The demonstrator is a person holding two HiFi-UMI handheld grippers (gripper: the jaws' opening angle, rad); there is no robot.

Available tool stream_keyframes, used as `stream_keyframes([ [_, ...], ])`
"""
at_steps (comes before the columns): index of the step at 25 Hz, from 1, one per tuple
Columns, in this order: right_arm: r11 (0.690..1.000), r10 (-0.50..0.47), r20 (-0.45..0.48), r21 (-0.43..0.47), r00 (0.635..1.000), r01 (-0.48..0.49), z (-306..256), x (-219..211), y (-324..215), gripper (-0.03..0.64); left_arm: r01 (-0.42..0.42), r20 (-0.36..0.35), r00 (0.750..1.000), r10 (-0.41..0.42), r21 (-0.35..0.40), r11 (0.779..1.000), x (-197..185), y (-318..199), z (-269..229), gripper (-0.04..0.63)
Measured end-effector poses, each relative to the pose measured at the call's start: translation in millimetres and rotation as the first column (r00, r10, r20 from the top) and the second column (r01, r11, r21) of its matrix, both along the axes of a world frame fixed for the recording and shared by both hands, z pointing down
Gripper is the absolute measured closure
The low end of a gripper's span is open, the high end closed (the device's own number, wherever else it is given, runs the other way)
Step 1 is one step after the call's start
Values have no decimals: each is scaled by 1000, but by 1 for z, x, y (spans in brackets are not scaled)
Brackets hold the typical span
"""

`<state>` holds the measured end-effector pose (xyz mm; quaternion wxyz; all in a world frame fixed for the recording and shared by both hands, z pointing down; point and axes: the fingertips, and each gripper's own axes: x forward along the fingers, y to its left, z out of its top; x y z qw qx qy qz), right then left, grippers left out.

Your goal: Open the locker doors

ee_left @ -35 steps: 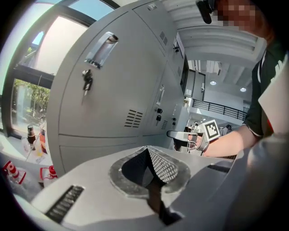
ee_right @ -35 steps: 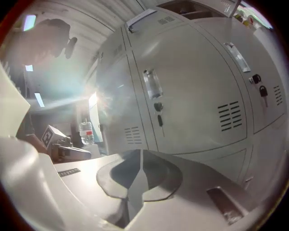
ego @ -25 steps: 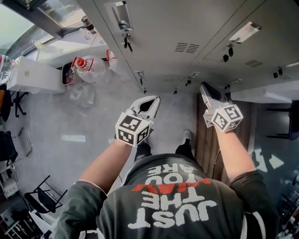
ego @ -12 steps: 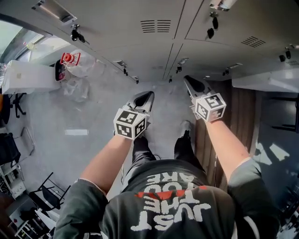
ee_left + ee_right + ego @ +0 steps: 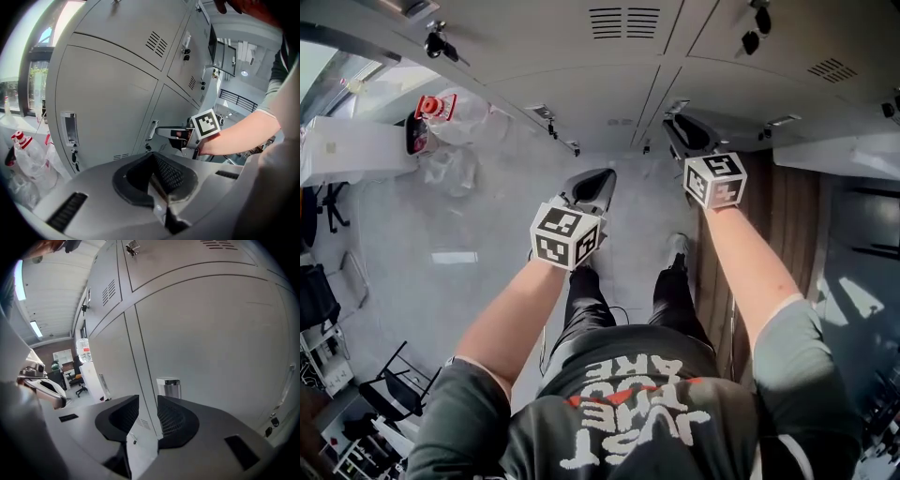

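Note:
Grey metal locker doors (image 5: 581,94) fill the top of the head view, all closed. My right gripper (image 5: 673,127) is held up against a lower door, its tips beside a small silver handle (image 5: 677,107). In the right gripper view the jaws (image 5: 147,401) are opening with nothing between them, and the silver handle (image 5: 168,387) stands just beyond the right jaw. The left gripper view shows the right gripper (image 5: 161,132) next to that handle (image 5: 151,130). My left gripper (image 5: 598,178) hangs lower and further from the doors, shut and empty (image 5: 152,157).
Keys (image 5: 439,45) hang from the locks of upper doors. A clear bag of bottles (image 5: 441,131) and a white box (image 5: 347,150) sit on the floor at left. A wooden panel (image 5: 778,216) runs down the right. The person's legs stand below the grippers.
The left gripper's jaws have gone from spread to shut. The right gripper has moved up to the locker handle and its jaws have parted.

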<state>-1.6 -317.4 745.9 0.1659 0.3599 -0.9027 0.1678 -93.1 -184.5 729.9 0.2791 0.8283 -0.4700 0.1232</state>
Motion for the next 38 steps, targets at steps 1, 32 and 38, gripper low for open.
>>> stream_keyframes([
  [1,1000,8,-11,3,1000,-8,2,-1,-4,488,1,-5,1000,-1,0,1000,0,2,0,591],
  [32,998,59,-86,33,995,-56,13,-17,-26,393,5,-33,999,-6,-29,1000,-5,16,12,591],
  [38,998,48,-63,31,997,-46,15,-6,1,407,2,-40,999,-3,-37,999,0,15,12,591],
])
